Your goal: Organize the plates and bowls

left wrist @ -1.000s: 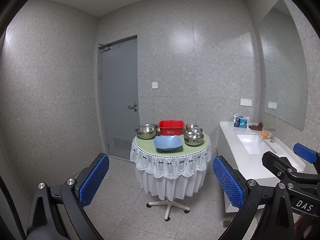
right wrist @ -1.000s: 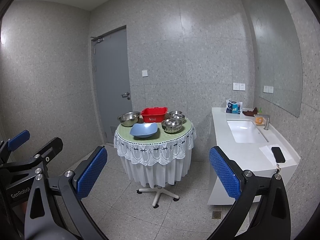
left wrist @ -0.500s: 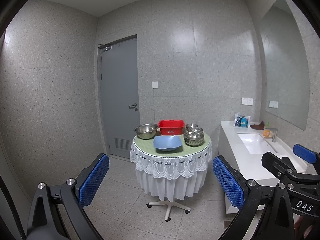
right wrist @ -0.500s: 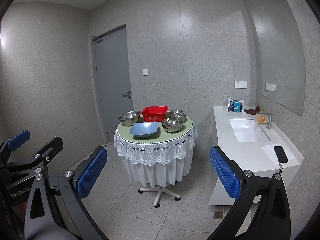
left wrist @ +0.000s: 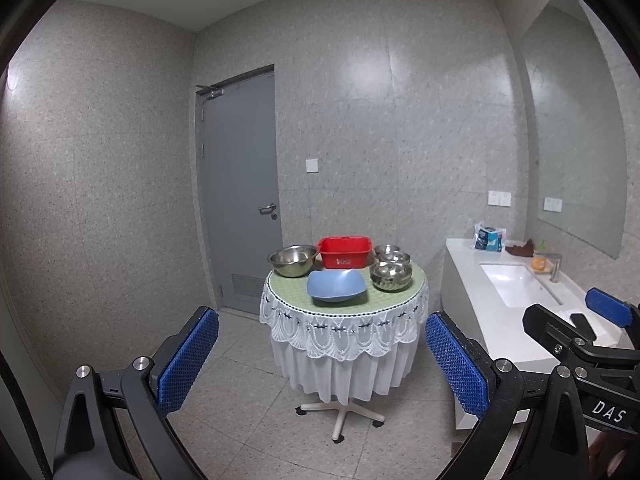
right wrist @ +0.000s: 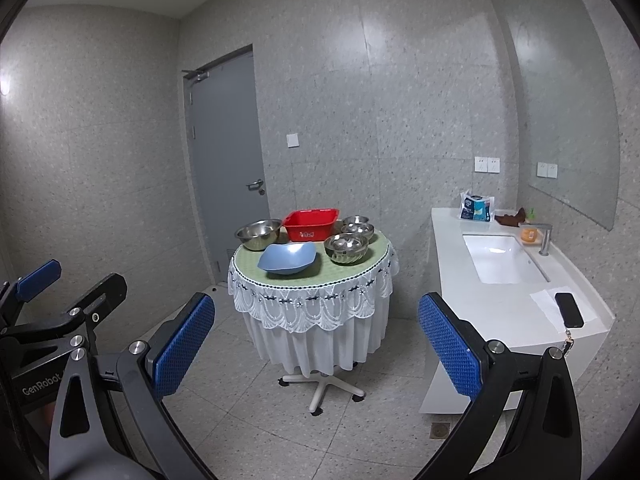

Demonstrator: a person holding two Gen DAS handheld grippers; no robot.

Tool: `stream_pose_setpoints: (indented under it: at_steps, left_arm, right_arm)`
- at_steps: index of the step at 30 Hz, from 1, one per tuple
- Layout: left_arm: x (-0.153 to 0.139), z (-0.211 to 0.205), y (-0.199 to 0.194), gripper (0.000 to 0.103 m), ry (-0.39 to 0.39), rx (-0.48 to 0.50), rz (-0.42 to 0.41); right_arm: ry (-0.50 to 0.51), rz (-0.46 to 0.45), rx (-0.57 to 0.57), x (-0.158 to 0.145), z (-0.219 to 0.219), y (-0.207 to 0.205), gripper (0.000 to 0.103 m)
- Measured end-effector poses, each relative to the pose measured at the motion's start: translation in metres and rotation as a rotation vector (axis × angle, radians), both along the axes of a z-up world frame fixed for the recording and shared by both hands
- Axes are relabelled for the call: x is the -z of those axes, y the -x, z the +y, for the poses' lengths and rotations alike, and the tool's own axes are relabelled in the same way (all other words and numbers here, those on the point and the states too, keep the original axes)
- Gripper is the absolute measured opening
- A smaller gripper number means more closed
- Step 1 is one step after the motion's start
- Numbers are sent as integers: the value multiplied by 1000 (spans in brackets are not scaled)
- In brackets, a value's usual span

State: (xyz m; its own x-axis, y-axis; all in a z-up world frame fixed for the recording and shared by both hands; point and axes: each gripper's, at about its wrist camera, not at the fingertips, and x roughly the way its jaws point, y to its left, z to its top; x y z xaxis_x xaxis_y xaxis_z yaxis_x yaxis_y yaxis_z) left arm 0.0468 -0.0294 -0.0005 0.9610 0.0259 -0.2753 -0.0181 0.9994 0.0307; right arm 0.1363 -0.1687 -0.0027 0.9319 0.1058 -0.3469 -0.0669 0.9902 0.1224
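While both of my tools hang well back from the round surface (left wrist: 416, 280), nothing is between their pads. My left hand-held gripper (left wrist: 320, 364) is spread wide, its blue fingertips (left wrist: 188, 360) apart and holding nothing. My right hand-held gripper (right wrist: 316, 344) is just as wide open and empty, and in the left wrist view it shows at the right edge, in front of the white sink counter (left wrist: 472, 264).

On the surface, under a green cloth with a lace skirt, the dishes are grouped. A blue bowl (left wrist: 337, 285) with a wavy rim sits near the front edge, about the middle. A large steel bowl (left wrist: 293, 260) stands at the back left edge, just beside a red tub (left wrist: 345, 252) at the back middle. On the right side a ribbed steel bowl (left wrist: 391, 276) stands nearest the front, with two smaller steel bowls (left wrist: 394, 257) behind it toward the back right edge; I cannot tell whether those touch.

A grey door (right wrist: 228, 152) stands shut behind the surface. A black phone (right wrist: 569, 309) lies on paper at the front corner of the sink counter.
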Motion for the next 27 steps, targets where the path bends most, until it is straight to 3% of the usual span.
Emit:
stream_pose_setpoints:
  at_steps: [6, 12, 27]
  left_arm:
    - [6, 1, -40, 102, 3, 6, 15]
    - [12, 13, -109, 102, 10, 30, 31]
    - [12, 85, -360, 102, 23, 121, 93]
  right_arm:
    - [-2, 16, 3, 6, 0, -23, 103]
    - [-1, 33, 20, 15, 5, -68, 103]
    - [-14, 92, 85, 31, 33, -238, 103]
